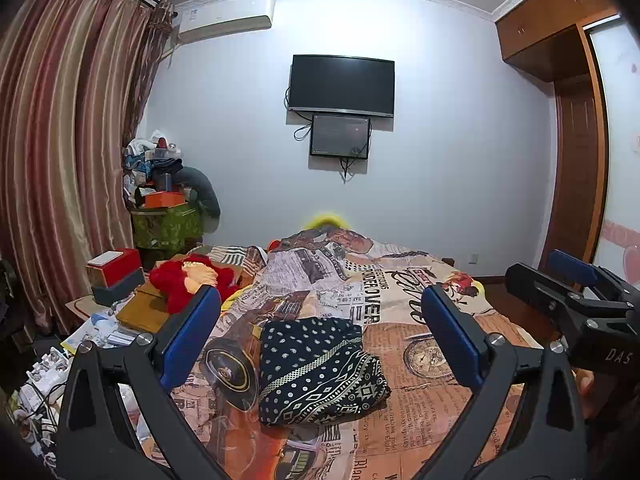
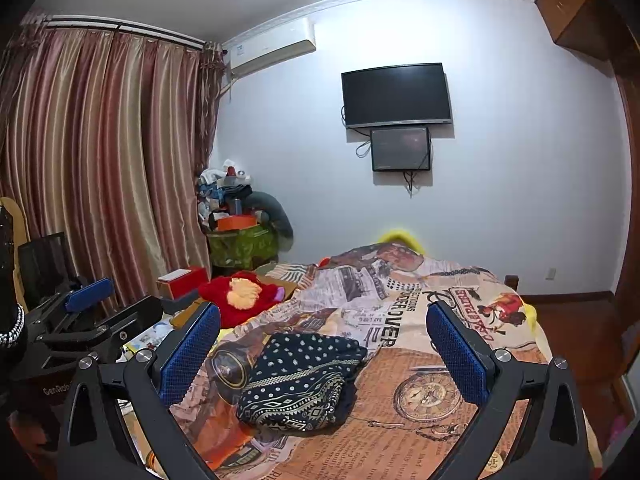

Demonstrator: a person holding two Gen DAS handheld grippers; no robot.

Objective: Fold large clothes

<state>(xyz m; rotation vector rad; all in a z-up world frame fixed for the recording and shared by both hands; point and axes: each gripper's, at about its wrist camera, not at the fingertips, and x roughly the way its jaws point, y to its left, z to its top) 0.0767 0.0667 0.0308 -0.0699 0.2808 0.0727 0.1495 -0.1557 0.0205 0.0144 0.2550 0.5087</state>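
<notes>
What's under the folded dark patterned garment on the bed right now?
The folded garment lies directly on the newspaper-print bedspread; both grippers are open and clear of it. Whether anything sits beneath it or inside its folds is hidden.

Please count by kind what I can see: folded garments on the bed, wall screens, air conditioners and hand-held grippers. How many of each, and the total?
Folded garment: 1
Wall screens, large and small: 2
Air conditioner: 1
Hand-held grippers, left and right, both open: 2
Total: 6
</notes>
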